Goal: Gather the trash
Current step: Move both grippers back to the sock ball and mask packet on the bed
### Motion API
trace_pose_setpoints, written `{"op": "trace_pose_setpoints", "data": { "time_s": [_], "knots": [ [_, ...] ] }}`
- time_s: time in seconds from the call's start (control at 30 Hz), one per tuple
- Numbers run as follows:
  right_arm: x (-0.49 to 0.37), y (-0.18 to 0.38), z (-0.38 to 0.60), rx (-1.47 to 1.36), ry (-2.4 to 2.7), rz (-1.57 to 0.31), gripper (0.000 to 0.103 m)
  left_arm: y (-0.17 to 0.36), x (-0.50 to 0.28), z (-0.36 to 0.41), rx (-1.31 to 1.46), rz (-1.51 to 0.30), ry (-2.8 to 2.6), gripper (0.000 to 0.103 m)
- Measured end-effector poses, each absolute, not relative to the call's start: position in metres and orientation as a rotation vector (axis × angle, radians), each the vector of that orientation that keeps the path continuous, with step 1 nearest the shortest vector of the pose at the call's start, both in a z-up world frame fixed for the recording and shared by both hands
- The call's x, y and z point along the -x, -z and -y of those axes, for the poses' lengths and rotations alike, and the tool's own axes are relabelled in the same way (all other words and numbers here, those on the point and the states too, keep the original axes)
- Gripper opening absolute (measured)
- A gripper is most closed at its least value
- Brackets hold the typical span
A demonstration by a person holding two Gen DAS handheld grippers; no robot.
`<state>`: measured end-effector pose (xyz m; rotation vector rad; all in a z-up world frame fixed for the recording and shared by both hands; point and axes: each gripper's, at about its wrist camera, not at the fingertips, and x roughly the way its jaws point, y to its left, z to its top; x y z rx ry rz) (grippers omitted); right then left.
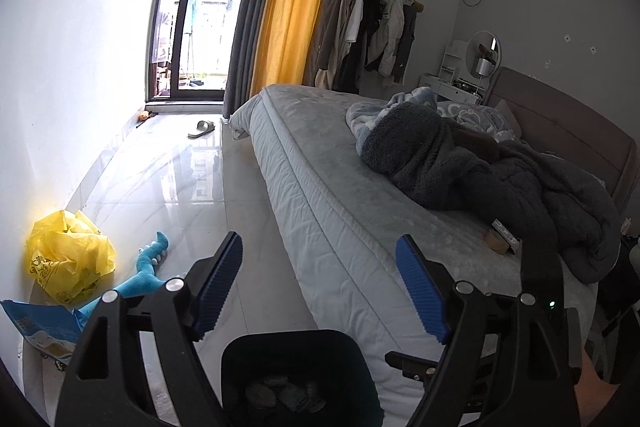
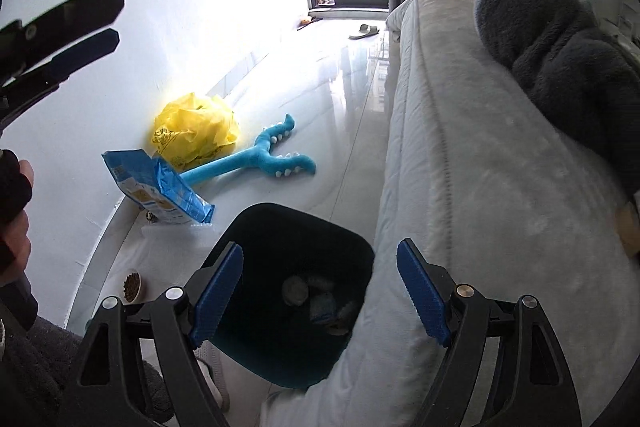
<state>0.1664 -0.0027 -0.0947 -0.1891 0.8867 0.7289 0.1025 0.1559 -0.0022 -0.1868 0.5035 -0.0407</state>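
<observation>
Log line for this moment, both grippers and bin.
left gripper: open, empty | right gripper: open, empty | bin: by bed, holds trash | yellow bag: on floor

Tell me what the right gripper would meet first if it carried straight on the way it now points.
Probably the dark bin beside the bed. The right gripper, open and empty, points down at its mouth, where crumpled scraps lie. Depth is unclear.
</observation>
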Motion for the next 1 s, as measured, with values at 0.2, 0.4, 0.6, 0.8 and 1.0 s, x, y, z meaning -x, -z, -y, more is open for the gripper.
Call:
{"op": "trace_pose_setpoints", "data": {
  "time_s": [0.2,0.4,0.6,0.8,1.0],
  "knots": [
    [-0.175,0.083,0.042,0.162,-0.681,-0.853,0.08,0.006,-0.121,-0.127,0.19,-0.518,0.071,0.084],
    [-0.182,0.079,0.084,0.145,-0.632,-0.839,0.081,0.007,-0.136,-0.092,0.171,-0.523,0.111,0.086],
    [-0.19,0.074,0.122,0.13,-0.569,-0.817,0.081,0.01,-0.15,-0.062,0.134,-0.531,0.149,0.087],
    [-0.204,0.065,0.156,0.091,-0.516,-0.793,0.081,0.01,-0.166,-0.037,0.1,-0.525,0.187,0.087],
    [-0.216,0.062,0.19,0.082,-0.457,-0.786,0.081,0.009,-0.184,-0.019,0.074,-0.519,0.21,0.09]
  ]
}}
